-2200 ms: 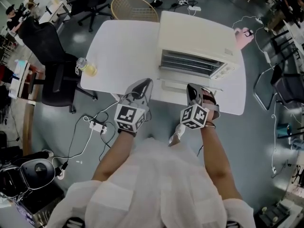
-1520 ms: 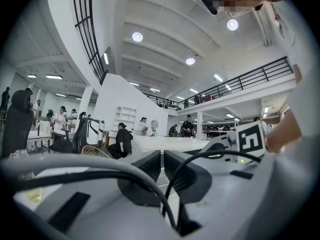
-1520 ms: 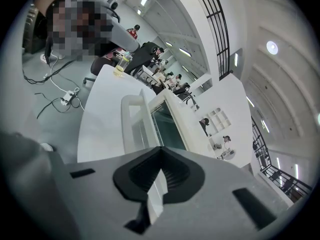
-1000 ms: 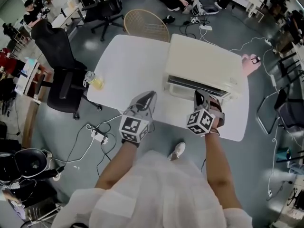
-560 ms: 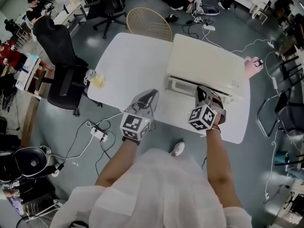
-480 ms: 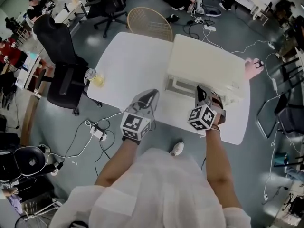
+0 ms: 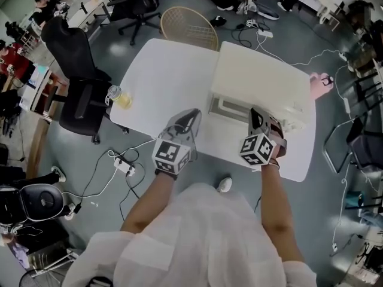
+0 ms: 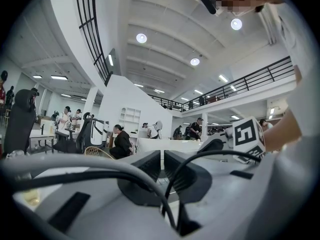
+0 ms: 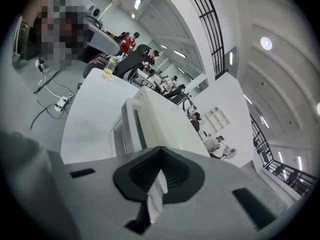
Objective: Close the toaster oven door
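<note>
A cream toaster oven (image 7: 263, 82) stands on the right half of the white table (image 7: 161, 70). Its door (image 7: 230, 108) stands upright against the oven front. My right gripper (image 7: 256, 113) is shut, its tips at the right part of the door front with nothing held. In the right gripper view the shut jaws (image 9: 160, 151) point at the oven (image 9: 165, 116), with the door (image 9: 125, 129) to the left. My left gripper (image 7: 192, 113) hangs shut over the table's front edge, left of the oven, holding nothing; in its own view it (image 8: 162, 166) points across the table.
A cup of yellow drink (image 7: 119, 97) sits at the table's left edge. A wicker chair (image 7: 188, 26) stands behind the table and a black office chair (image 7: 78, 70) to its left. A power strip (image 7: 122, 165) and cables lie on the floor.
The oven door swung up from lying open and flat to upright against the oven front. My right gripper rose and moved forward with it. The left gripper barely moved.
</note>
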`<state>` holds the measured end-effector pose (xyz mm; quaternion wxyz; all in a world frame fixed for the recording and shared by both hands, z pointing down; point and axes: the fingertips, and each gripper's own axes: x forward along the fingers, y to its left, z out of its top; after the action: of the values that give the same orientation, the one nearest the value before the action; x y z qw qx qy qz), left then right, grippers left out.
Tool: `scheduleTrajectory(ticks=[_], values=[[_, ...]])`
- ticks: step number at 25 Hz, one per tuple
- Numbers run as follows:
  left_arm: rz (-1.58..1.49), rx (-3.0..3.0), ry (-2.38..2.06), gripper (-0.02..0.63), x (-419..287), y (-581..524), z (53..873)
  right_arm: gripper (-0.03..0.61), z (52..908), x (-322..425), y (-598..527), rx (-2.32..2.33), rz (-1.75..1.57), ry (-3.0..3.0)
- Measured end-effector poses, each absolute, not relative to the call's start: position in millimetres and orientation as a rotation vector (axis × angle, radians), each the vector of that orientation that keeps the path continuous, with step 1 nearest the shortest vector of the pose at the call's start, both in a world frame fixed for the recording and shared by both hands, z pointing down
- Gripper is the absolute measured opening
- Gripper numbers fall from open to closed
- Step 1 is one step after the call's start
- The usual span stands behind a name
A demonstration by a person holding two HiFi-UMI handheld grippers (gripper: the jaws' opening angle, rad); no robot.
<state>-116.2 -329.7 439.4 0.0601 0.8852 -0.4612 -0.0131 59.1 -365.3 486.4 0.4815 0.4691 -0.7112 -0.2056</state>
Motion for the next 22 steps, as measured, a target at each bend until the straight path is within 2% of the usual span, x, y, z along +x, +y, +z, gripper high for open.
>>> scheduleTrajectory(ticks=[13,22], values=[[-0.096,2.679,-1.443,0.021,-128,-335,415,0.003,440,92,-342,1.572,-0.132,-2.06],[-0.12,2.741,-1.435,0.021,-127,-325,384,0.003,394,116,-304,1.785,0.001,-2.3]])
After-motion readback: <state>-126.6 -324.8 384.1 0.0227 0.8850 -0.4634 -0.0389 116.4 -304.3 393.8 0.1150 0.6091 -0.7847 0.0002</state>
